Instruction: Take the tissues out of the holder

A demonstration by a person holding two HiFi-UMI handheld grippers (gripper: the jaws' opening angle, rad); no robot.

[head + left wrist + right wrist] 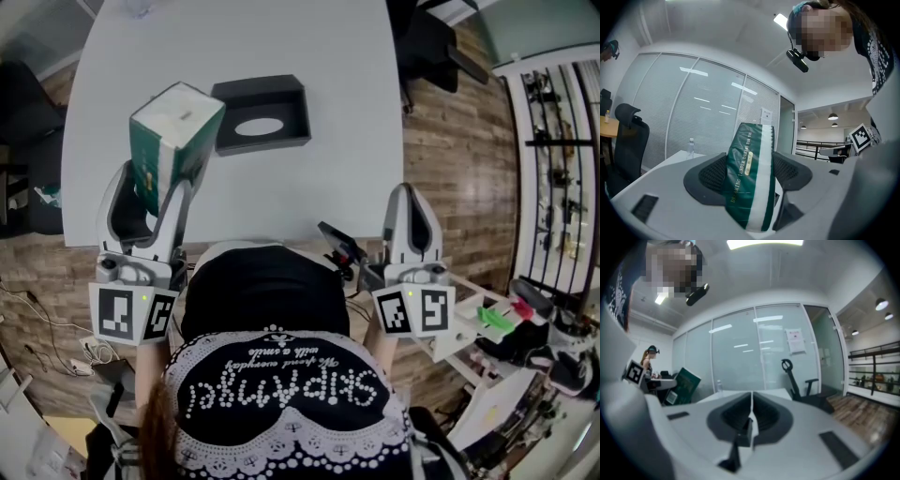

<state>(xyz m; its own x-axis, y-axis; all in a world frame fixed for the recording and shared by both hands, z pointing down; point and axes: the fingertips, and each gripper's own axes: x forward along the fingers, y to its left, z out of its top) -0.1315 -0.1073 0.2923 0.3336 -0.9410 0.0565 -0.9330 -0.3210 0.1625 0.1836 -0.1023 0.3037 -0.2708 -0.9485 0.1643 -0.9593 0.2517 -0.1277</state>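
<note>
Left hand-held gripper point(155, 183) is clamped on a green tissue pack point(176, 127), one jaw on each side of it. The pack is held tilted, up off the table point(309, 37), over its front-left part. Right hand-held gripper point(410, 202) has its jaws together with nothing between them, off the table's front edge near the right corner. Black tissue holder point(281, 98), oval opening up, lies mid-table, just right of the pack.

The tissue pack point(746, 187) is showing dark green with a white stripe. The holder point(262, 114) is looking black on the pale grey tabletop point(328, 56). The left hand-held gripper point(155, 180) and right hand-held gripper point(410, 192) are wearing black-and-white markers.
</note>
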